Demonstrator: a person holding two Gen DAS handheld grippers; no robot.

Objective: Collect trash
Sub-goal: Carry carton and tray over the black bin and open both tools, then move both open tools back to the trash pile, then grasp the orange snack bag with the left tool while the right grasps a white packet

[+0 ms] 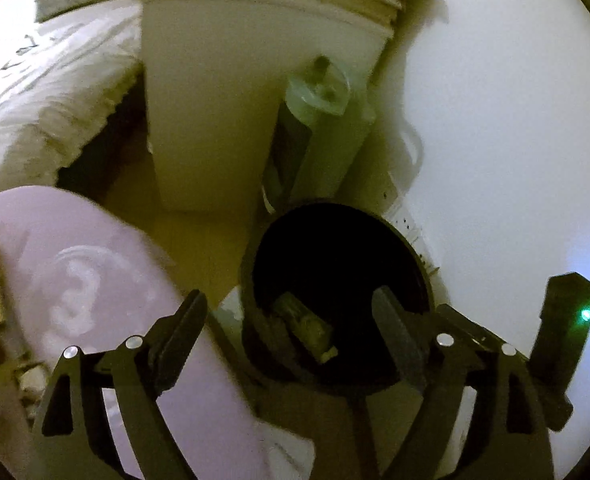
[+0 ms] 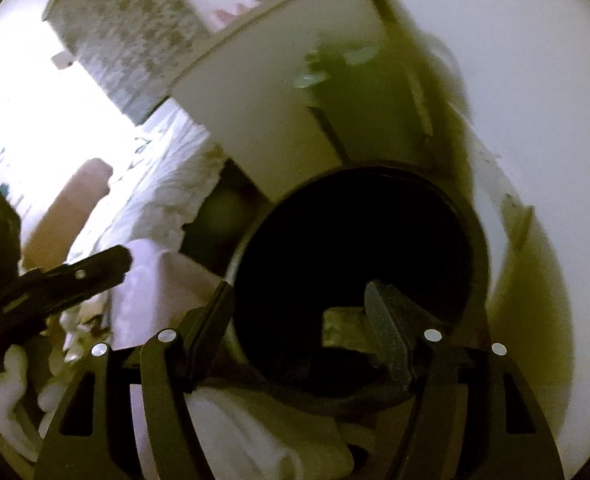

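1. Trash sits inside a round dark bin: a crumpled olive-coloured wrapper lies at the bottom in the left wrist view, and a pale flat scrap shows low in the bin mouth in the right wrist view.
2. Left claw hangs over the near rim of the bin with its fingers spread wide apart; nothing is between them.
3. Right claw is likewise over the bin opening, fingers apart and not pressing on anything; the pale scrap lies just behind the right-hand finger, and contact cannot be judged.
4. White rectangular cabinet stands behind the bin, with a translucent green cylindrical container leaning beside it, close to the white wall.
5. Lilac fabric lies left of the bin; a bed with white rumpled bedding is further back.
6. Both views are blurred.
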